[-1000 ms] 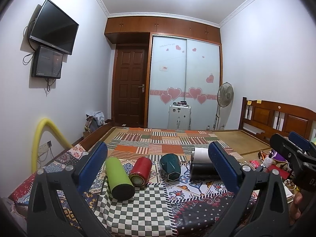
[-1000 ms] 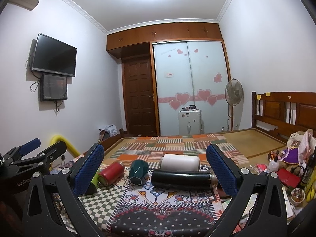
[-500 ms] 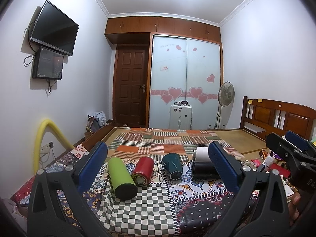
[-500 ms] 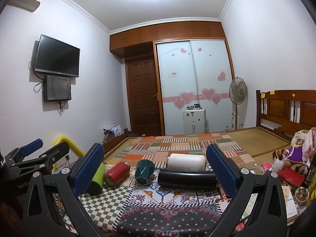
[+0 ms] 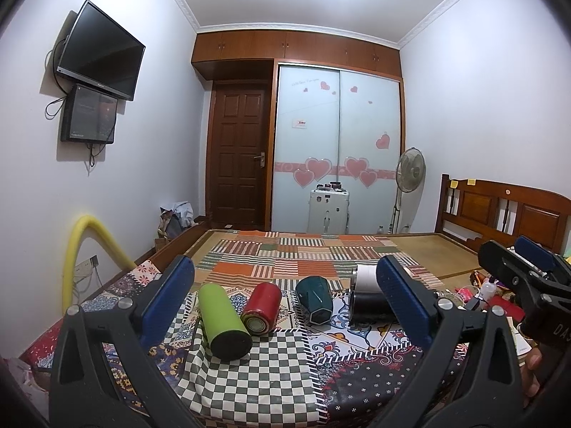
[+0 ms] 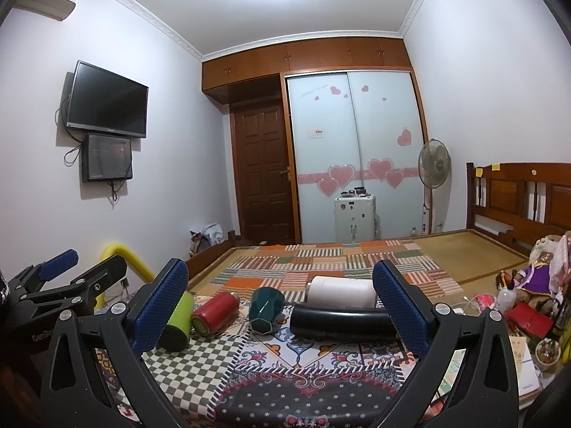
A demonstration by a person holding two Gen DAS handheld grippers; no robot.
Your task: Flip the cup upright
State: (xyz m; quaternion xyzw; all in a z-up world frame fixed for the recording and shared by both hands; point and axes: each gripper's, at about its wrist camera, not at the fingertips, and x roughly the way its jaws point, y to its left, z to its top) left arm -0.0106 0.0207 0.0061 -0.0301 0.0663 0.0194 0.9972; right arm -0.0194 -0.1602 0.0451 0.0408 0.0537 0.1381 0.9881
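Several cups lie on their sides on a patchwork cloth: a green bottle, a red cup, a dark teal faceted cup, a black flask and a white cup. In the right wrist view they show as the green bottle, the red cup, the teal cup, the black flask and the white cup. My left gripper is open and empty, short of the cups. My right gripper is open and empty, also short of them.
The bed with a striped quilt stretches behind the cups. Clutter of bottles and books lies at the right. A yellow foam tube stands at the left. A headboard is at the far right.
Both grippers have tilted up slightly and drawn back a little; the cups sit lower in both views. No cup has moved.
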